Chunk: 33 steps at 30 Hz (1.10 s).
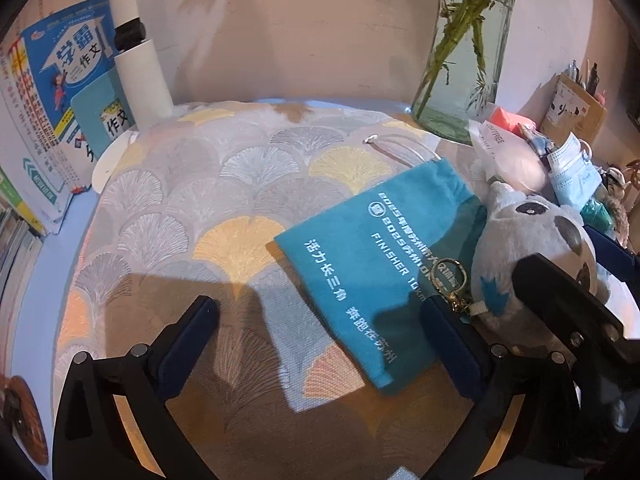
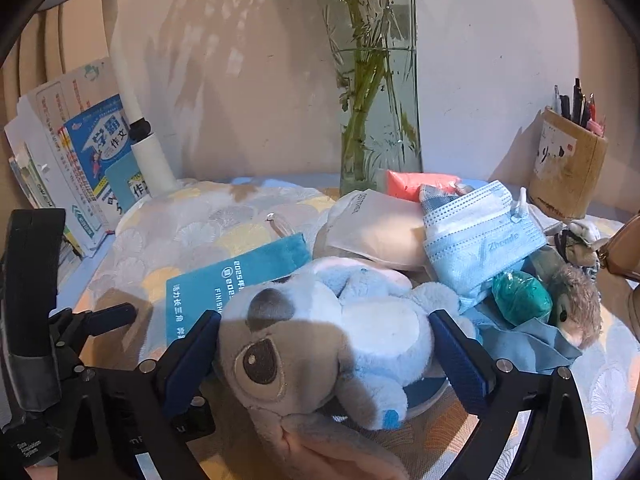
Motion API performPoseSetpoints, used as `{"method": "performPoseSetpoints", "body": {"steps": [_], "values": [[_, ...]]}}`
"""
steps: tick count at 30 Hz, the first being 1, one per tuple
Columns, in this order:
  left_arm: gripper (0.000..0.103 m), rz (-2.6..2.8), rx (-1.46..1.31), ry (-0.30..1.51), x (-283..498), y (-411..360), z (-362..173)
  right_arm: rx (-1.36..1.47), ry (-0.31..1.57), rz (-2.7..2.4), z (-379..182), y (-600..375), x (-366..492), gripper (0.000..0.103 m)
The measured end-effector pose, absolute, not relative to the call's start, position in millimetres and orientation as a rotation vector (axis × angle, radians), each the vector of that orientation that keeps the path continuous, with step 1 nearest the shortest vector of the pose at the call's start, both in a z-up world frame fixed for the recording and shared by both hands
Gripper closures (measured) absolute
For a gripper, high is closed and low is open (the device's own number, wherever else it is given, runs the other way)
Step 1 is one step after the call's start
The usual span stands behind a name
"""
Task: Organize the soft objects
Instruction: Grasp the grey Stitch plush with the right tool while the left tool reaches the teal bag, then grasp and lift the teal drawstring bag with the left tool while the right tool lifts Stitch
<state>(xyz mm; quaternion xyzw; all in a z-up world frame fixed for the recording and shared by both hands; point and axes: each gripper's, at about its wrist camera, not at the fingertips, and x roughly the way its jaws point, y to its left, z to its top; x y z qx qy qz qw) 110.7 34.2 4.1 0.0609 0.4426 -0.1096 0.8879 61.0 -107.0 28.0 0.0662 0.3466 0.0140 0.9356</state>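
A teal drawstring pouch (image 1: 360, 260) with white lettering lies flat on the fan-patterned cloth (image 1: 240, 180). My left gripper (image 1: 320, 320) stands wide open just above it, nothing pinched, its right finger over the pouch's edge. Beside the pouch lies a grey and pale-blue plush toy (image 1: 532, 240), its gold keyring resting on the pouch. In the right wrist view the plush toy (image 2: 360, 320) fills the gap of my right gripper (image 2: 326, 340), both blue pads against its sides. The pouch (image 2: 240, 276) shows behind it.
A heap of soft things sits right of the plush: a blue face mask (image 2: 480, 236), a white pouch (image 2: 372, 232), a green ball (image 2: 520, 296), a brown furry toy (image 2: 576, 304). Behind stand a glass vase (image 2: 376, 120), a pen holder (image 2: 568, 168), books (image 1: 60, 100) and a white lamp stem (image 1: 140, 76).
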Motion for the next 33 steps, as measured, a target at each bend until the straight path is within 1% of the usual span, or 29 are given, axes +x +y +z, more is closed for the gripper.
{"method": "performPoseSetpoints", "body": {"steps": [6,21,22,24,27,29,30,31,32,33], "values": [[0.001,-0.247,0.144,0.917,113,28,4,0.166,0.694,0.074,28,-111,58,0.000],[0.002,-0.291,0.183,0.904,108,20,4,0.139,0.719,0.039,26,-106,64,0.000],[0.002,-0.292,0.182,0.905,108,20,4,0.135,0.716,0.034,27,-105,64,0.001],[0.001,-0.295,0.172,0.908,108,21,4,0.123,0.699,0.026,29,-104,61,0.010],[0.001,-0.308,0.145,0.916,110,25,4,0.138,0.659,0.037,33,-107,53,0.016],[0.002,-0.309,0.149,0.913,110,24,4,0.228,0.570,0.087,39,-123,38,0.018],[0.005,-0.319,0.143,0.911,109,24,4,0.275,0.528,0.097,42,-132,30,0.018],[0.024,-0.343,0.134,0.899,108,24,6,0.329,0.495,0.103,43,-143,22,0.018],[0.040,-0.364,0.131,0.878,105,23,9,0.375,0.476,0.098,43,-154,15,0.018],[0.060,-0.370,0.136,0.860,103,21,11,0.418,0.459,0.100,43,-164,9,0.018]]}}
